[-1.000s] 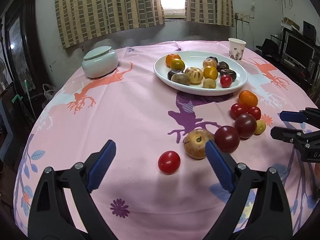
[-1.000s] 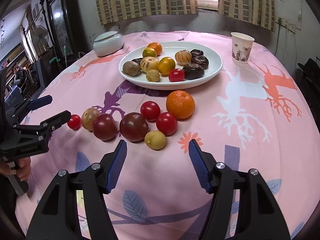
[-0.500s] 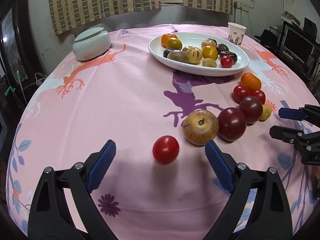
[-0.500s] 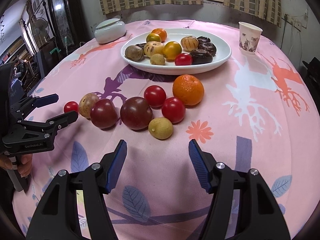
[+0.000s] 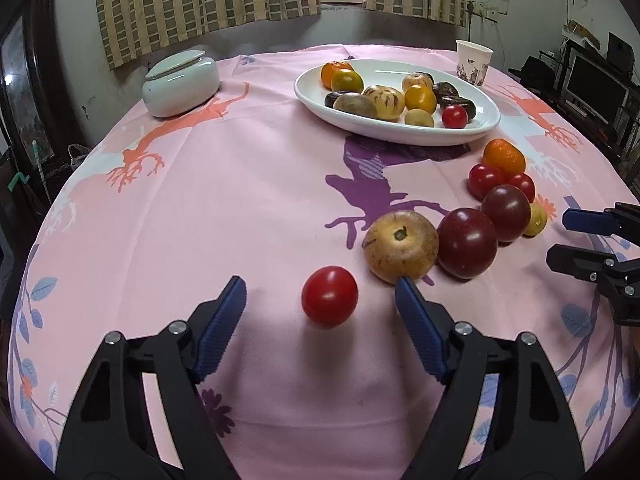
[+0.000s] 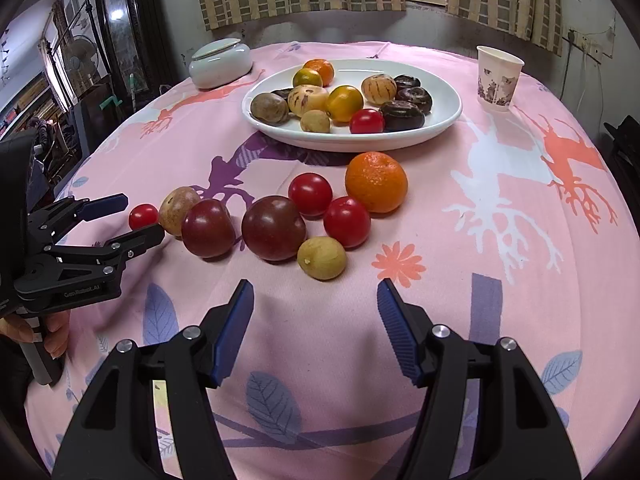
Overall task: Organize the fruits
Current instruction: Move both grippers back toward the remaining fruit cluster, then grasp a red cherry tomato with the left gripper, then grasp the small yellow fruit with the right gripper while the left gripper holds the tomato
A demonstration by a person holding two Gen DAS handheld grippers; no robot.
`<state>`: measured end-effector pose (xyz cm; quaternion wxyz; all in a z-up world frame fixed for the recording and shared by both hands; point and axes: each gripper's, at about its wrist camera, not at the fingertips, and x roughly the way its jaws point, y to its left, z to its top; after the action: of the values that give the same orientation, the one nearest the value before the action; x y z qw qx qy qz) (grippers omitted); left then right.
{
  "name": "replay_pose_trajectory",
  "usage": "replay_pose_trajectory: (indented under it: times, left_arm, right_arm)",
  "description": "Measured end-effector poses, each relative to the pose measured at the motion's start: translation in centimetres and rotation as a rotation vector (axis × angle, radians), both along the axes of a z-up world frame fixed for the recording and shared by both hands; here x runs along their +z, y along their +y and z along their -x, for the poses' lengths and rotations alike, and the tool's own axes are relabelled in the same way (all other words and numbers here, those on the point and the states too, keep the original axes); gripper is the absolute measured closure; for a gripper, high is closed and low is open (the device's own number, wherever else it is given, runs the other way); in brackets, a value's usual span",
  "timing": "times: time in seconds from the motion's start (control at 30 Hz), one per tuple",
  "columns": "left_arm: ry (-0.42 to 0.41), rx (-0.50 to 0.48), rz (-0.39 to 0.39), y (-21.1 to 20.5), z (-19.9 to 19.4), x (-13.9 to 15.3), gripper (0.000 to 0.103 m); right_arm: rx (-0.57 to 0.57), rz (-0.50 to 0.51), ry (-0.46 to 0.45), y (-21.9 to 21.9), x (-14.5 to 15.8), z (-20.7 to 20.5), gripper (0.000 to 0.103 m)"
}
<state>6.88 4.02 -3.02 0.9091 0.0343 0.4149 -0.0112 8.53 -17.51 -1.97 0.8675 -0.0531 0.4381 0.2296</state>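
We hold our left black tongs with blue-padded tips (image 5: pixel 320 296) angled down at the tabletop, jaws just narrowed yet apart, pads pressing nothing. Our right black tongs with blue pads (image 6: pixel 316 296) tilt down likewise, jaws parted and empty. Our left hand (image 6: pixel 44 332) wraps the grip below its tongs.

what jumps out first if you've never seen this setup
A white oval plate heaped with mixed fruit sits mid-table on a pink deer-print tablecloth. In front of it a loose cluster of tomatoes and an orange lies on the cloth. A lone cherry tomato sits just ahead of the left tool, untouched.
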Motion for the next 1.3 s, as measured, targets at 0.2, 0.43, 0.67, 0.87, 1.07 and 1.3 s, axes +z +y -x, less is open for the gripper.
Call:
replay_pose_trajectory:
  times: [0.2,0.43,0.67,0.87,1.07,1.3]
  left_arm:
    - [0.042,-0.01,0.039,0.2,-0.4,-0.6,0.052]
    - [0.036,-0.028,0.044,0.0,-0.4,-0.6,0.075]
    - [0.036,-0.029,0.043,0.0,-0.3,-0.5,0.075]
    - [0.036,-0.028,0.043,0.0,-0.4,-0.6,0.075]
    - [0.036,-0.028,0.042,0.0,-0.4,-0.5,0.075]
    - [0.037,-0.028,0.044,0.0,-0.4,-0.6,0.075]
  right_arm:
    - [0.0,0.0,-0.001,0.0,0.0,0.0,0.038]
    - [0.002,0.01,-0.005,0.2,-0.1,0.1,0.038]
    - [-0.008,0.043,-0.027,1.0,-1.0,0.2,0.039]
    - [-0.036,0.036,-0.023,1.2,-1.5,-0.5,0.039]
    - [-0.06,0.037,-0.028,1.6,-1.5,-1.2,0.043]
    - [-0.049,0.096,-0.044,2.4,-1.6,-1.7,0.048]
